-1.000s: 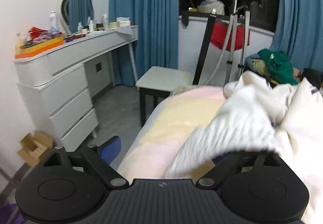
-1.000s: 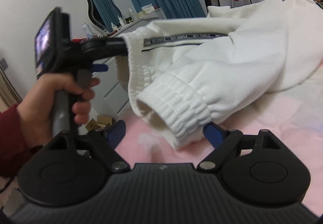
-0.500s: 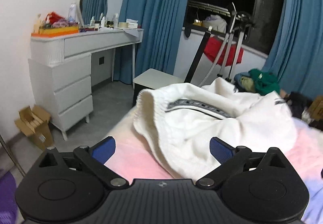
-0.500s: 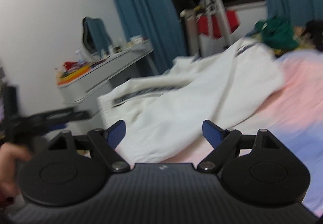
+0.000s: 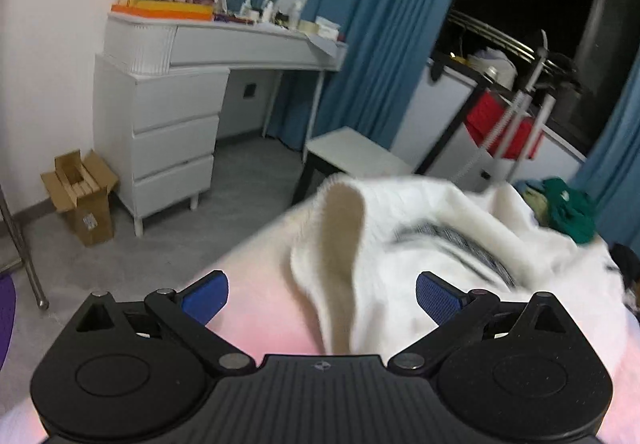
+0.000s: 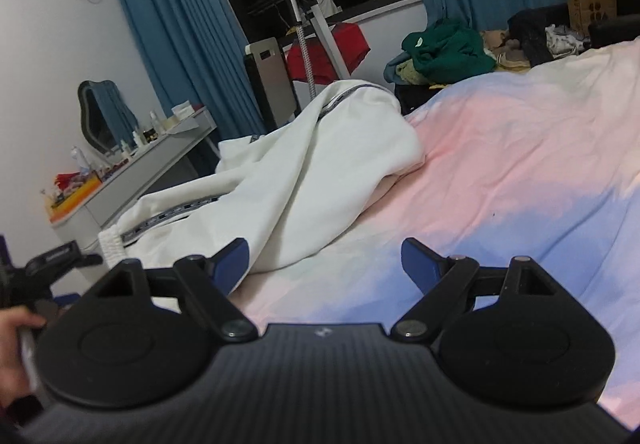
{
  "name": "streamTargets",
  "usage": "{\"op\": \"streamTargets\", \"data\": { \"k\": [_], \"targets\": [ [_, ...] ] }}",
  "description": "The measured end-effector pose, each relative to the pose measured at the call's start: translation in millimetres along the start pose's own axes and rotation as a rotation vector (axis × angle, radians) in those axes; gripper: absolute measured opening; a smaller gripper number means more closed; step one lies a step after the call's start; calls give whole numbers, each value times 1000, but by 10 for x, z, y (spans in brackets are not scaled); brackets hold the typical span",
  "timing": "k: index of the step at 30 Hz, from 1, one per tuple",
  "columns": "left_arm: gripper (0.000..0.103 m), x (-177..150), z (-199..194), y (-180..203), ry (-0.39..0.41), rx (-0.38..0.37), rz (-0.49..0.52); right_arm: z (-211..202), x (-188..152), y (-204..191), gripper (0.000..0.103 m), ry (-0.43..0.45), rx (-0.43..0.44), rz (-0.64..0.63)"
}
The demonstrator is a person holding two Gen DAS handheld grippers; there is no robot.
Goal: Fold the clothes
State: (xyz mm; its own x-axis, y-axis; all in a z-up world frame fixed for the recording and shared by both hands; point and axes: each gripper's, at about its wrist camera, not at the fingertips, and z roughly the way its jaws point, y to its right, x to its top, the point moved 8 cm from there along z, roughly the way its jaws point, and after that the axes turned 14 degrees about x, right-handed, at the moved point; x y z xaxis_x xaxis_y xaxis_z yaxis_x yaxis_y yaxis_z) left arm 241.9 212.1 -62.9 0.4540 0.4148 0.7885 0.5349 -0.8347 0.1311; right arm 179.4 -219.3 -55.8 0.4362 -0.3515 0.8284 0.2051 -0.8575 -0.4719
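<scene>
A white garment [image 6: 304, 179] with a dark patterned band is spread in loose folds on the bed [image 6: 500, 179], whose sheet is tinted pink and pale blue. The left gripper [image 5: 322, 294] is held with its jaws released; a ribbed cuff opening of the garment [image 5: 340, 264] is seen between the blue pads, though contact cannot be told through the blur. The right gripper [image 6: 325, 258] is held over the sheet with its jaws spread wide and nothing grasped; the garment's edge is seen just beside its left pad. A white dresser [image 5: 168, 123] is seen against the wall, and a heap of green clothes [image 6: 444, 49] lies beyond the bed.
</scene>
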Motion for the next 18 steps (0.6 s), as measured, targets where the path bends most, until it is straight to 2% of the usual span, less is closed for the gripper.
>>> {"op": "streamTargets", "data": {
  "k": [4,9,11,14,16,18],
  "targets": [
    [103,150,450,88,29,40,7,75,-32,107,85,-2,-35,-2],
    [102,134,997,249,-32,-43,-12,225,-23,170,85,-13,-46,6],
    [101,126,1152,311,-42,-33,12,281,-26,194,85,-21,-50,9],
    [92,105,1347,380,-87,-49,14,337,-53,204,85,-37,-54,7],
    [84,105,1446,404,-111,-80,-24,366,-67,209,85,-45,-61,3],
    [70,108,1516,445,-119,-84,-22,361,-53,207,85,-40,-61,-2]
  ]
}}
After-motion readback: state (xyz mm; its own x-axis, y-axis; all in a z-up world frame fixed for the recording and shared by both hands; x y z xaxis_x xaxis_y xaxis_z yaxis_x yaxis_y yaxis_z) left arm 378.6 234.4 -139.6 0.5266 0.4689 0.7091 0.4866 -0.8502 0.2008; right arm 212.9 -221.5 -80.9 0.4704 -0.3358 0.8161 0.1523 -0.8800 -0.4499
